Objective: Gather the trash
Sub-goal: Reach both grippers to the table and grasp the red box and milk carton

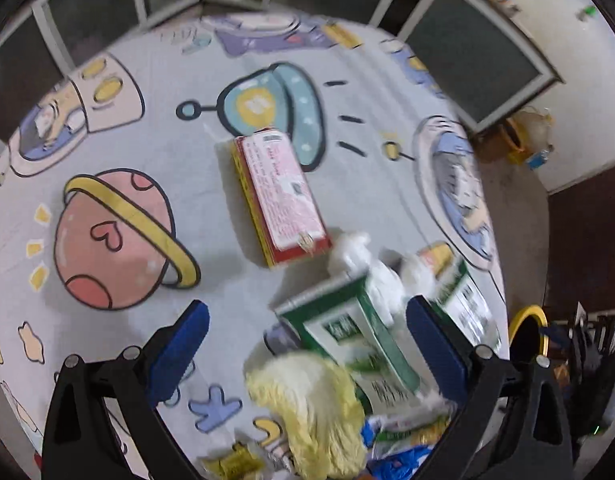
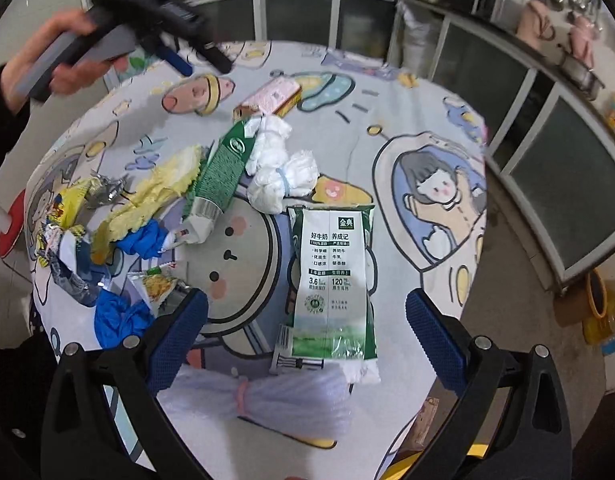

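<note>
While most of the litter sits heaped on the left of the round table [image 2: 387,92], the flat milk pouch [image 2: 331,280] lies alone between the spread fingers of the right gripper [image 2: 307,332], which grips nothing. It looks light, limp and slick, so pinching 1 long edge seems safest. Seen by its own camera, the left gripper [image 1: 307,340] gapes wide and empty above a green carton [image 1: 347,332], tilted down.

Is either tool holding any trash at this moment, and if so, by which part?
Nothing is held. The left tool and right tool are both open above the table, and the milk carton lies flat, untouched.
</note>
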Demonstrator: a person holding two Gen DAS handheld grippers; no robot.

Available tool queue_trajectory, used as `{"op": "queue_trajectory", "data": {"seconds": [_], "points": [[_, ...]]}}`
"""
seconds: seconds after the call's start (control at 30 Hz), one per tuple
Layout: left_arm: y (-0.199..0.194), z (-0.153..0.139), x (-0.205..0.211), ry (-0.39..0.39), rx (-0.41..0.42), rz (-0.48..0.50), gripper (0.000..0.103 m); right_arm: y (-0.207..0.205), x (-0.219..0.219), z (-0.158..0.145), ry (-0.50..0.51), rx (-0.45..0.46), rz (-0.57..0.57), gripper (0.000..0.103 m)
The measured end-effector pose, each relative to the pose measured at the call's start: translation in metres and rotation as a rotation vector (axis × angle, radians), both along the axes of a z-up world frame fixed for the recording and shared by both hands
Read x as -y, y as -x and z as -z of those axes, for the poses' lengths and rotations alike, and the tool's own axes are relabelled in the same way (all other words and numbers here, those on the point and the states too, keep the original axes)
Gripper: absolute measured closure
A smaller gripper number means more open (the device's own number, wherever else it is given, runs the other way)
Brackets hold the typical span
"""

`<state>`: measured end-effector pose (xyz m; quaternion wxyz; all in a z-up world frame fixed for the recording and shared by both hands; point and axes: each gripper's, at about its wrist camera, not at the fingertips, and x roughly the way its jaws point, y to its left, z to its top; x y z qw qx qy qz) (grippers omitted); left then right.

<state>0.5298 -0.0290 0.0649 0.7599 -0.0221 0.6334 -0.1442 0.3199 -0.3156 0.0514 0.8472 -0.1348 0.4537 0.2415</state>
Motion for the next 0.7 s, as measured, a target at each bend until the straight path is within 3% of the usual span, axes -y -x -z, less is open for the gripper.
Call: {"op": "queue_trajectory", "data": {"seconds": [0.07, 0.33, 0.53, 0.63, 0.7], "points": [[-0.019, 0.013, 0.0, -0.004, -0.054, -0.023, 0.008, -0.008, -0.003, 0.006, 0.021, -0.022, -0.013, 0.008], [-0.053, 0.046, 0.001, 0.014, -0.143, -0.077, 0.008, -0.043, -0.009, 0.027, 0.05, -0.122, -0.012, 0.008], [-0.068, 0.067, 0.013, -0.036, -0.197, -0.067, 0.008, -0.063, -0.011, 0.038, 0.069, -0.183, 0.027, 0.008], [-0.075, 0.079, 0.018, -0.098, -0.212, -0.064, 0.008, -0.071, -0.014, 0.049, 0.067, -0.253, 0.026, 0.008], [-0.078, 0.085, 0.018, -0.082, -0.235, -0.07, 0.008, -0.076, -0.014, 0.056, 0.084, -0.275, 0.039, 0.008]]}}
